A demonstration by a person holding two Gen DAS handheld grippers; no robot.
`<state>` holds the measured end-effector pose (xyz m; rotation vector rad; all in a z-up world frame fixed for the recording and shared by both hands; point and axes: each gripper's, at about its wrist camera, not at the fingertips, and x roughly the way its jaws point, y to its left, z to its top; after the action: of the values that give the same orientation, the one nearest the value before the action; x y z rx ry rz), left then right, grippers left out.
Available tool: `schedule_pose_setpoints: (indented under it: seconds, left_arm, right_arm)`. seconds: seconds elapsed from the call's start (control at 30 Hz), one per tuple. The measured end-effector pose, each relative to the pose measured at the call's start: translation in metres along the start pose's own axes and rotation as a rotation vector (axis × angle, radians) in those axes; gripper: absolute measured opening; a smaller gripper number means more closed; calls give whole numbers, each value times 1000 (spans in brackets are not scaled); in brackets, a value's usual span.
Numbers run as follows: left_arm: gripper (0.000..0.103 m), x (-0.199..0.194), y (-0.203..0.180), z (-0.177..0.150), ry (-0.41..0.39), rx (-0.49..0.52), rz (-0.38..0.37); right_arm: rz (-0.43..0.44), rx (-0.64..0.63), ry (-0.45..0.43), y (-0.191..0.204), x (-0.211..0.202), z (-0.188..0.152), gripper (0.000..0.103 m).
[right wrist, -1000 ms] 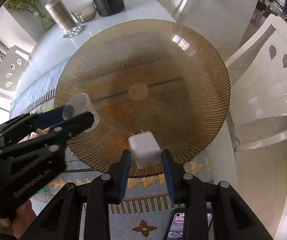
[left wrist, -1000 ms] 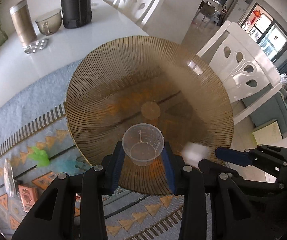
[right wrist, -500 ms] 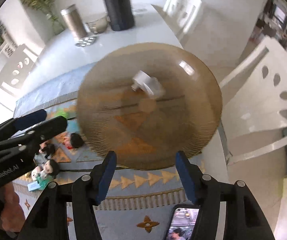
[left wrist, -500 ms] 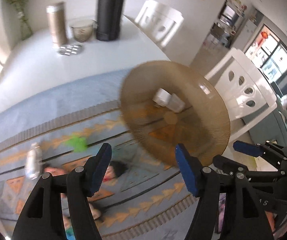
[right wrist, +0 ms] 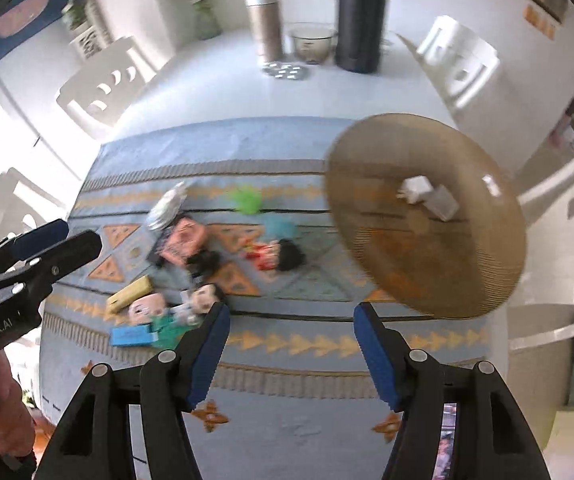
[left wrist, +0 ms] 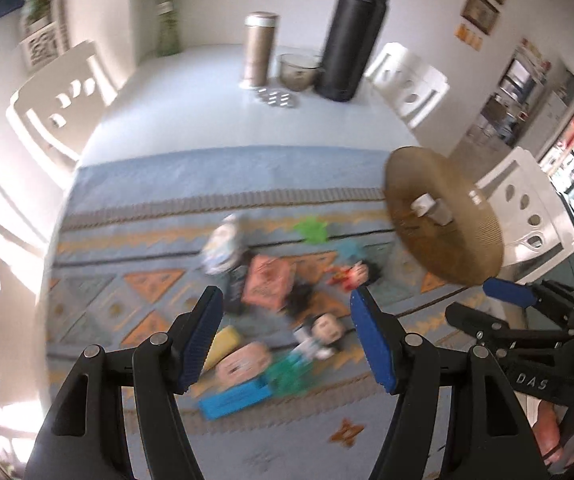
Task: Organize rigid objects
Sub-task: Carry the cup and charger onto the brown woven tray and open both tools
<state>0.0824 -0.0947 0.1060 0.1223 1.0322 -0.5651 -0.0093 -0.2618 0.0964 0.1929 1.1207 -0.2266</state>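
Observation:
An amber ribbed glass plate (left wrist: 467,256) (right wrist: 447,272) stands at the right end of the patterned mat. In it lie a small clear plastic cup (left wrist: 422,203) (right wrist: 415,189) and a white cube (left wrist: 442,213) (right wrist: 442,205), side by side. My left gripper (left wrist: 285,336) is open and empty, raised above a cluster of toys and packets on the mat. My right gripper (right wrist: 291,344) is open and empty, raised above the mat's near edge, left of the plate. Each gripper shows in the other's view, the right one (left wrist: 507,294) and the left one (right wrist: 59,238).
On the mat lie figurine dolls (right wrist: 279,254) (left wrist: 327,330), an orange packet (left wrist: 267,286) (right wrist: 183,240), a green toy (right wrist: 247,199), a yellow block (right wrist: 129,294), a blue box (left wrist: 235,398) and a silvery packet (right wrist: 167,206). A black flask (left wrist: 353,32), steel canister (left wrist: 261,48) and glass bowl (left wrist: 299,70) stand far back. White chairs surround the table.
Both grippers opened, dropping the cup and the cube into the plate, then pulled back and up, the left one swinging left over the toys.

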Motion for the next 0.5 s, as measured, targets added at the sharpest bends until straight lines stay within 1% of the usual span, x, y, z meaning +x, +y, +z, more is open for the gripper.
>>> schedule_pose_setpoints:
  seconds: [0.13,0.3,0.43,0.5]
  left_arm:
    - [64,-2,28,-19,27,-33,24]
    - [64,1,54,-35,55,-65,27]
    - [64,1,66,-46,37,-56,27]
    - [64,5,70,-51,42,-53,35]
  right_arm:
    - [18,-30,10,27,5,-4,63]
    - [19,-40,18,55,10,-8,63]
    - [4,-45,6,73,12,-12,64]
    - [-5,-46,8,79,15,-15,65]
